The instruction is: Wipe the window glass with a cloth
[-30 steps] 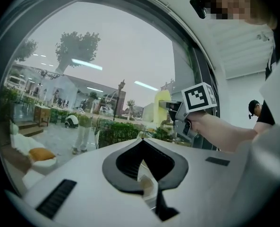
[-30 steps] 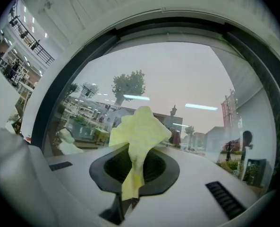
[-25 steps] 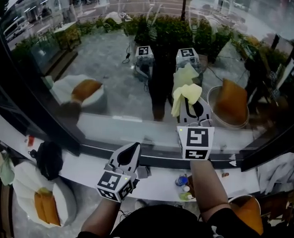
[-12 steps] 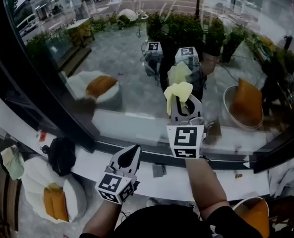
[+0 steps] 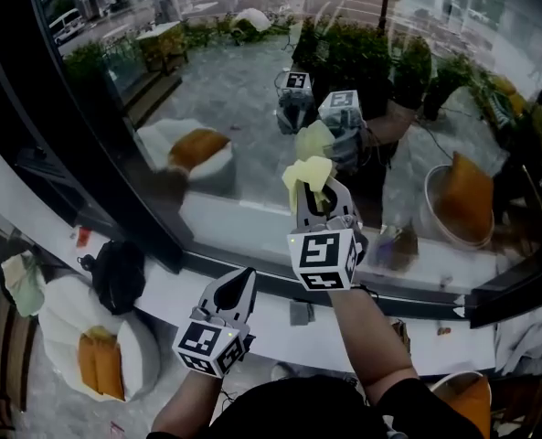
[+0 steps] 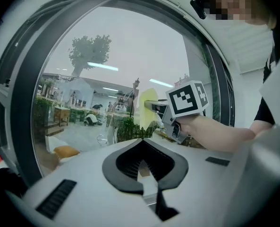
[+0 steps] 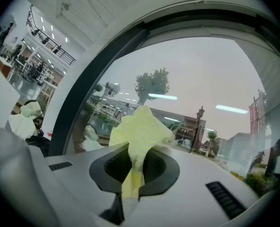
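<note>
Pinching the yellow cloth [image 5: 305,174] tight between its jaws, the right gripper [image 5: 318,192] holds it up against the window glass [image 5: 243,90]. Down near the sill [image 5: 426,329], the left gripper [image 5: 240,284] hangs with jaws together, empty.

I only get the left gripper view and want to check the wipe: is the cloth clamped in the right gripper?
Observer: Yes, the right gripper view shows the right gripper with its fingers shut on the cloth.
Operator: Is it on the glass?
Observer: In the head view the cloth meets its reflection, so it seems to touch the glass.
Operator: And my other one?
Observer: The left gripper is lower, over the white sill, off the glass.
</note>
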`<state>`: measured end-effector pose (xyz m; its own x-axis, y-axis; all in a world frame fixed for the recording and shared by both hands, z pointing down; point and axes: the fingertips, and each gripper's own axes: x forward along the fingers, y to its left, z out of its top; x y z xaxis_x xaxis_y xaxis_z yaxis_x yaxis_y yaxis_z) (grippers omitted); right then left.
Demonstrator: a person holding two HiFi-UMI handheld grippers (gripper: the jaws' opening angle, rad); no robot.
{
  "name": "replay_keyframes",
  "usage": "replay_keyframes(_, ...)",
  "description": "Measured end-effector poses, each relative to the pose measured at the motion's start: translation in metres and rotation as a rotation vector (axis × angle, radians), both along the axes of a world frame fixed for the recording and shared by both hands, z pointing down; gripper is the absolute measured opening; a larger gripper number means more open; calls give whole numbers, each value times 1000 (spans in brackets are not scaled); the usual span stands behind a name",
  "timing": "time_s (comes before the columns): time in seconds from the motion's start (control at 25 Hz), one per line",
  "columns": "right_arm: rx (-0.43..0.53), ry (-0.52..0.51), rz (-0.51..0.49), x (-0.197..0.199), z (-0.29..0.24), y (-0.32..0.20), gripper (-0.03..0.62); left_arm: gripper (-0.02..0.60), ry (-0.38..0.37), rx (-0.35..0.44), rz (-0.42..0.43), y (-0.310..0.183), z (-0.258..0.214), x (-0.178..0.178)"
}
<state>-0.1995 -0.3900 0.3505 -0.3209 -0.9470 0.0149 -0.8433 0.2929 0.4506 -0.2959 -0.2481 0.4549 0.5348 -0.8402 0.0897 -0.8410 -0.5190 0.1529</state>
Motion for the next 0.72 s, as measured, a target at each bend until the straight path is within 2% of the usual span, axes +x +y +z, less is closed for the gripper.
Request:
replay_keyframes(0.32, -5, 16, -13, -19, 7, -5, 43, 8, 7, -7, -28, -4, 2, -20)
replay_keyframes(0.72, -23, 8, -18, -21, 6, -7, 43, 8, 5, -3, -23, -3, -1, -21)
